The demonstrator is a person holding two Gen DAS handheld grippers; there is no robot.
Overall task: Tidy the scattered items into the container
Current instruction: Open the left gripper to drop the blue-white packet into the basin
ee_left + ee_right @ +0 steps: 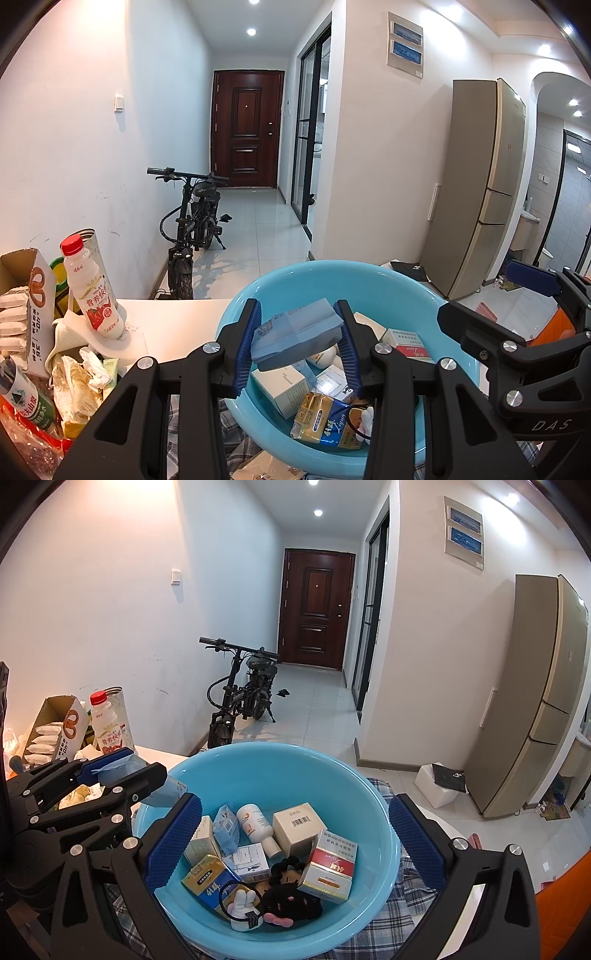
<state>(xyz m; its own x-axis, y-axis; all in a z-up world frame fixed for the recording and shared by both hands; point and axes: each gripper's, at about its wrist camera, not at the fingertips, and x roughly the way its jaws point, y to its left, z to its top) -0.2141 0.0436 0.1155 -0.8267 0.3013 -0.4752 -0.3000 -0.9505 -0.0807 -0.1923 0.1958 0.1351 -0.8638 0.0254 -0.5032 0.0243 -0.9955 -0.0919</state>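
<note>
The left gripper [301, 347] has its jaws clamped on a blue packet [295, 332] held over the blue basin [369, 273] on the bench, apparently to drop it among the boxes there, while the right gripper [295, 845] waits above with jaws wide, empty.

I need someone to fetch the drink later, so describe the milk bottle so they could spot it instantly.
Look left of the blue basin at the clutter on the white table. The milk bottle stands upright beside an open cardboard box; it alone has a red cap and a strawberry label.
</note>
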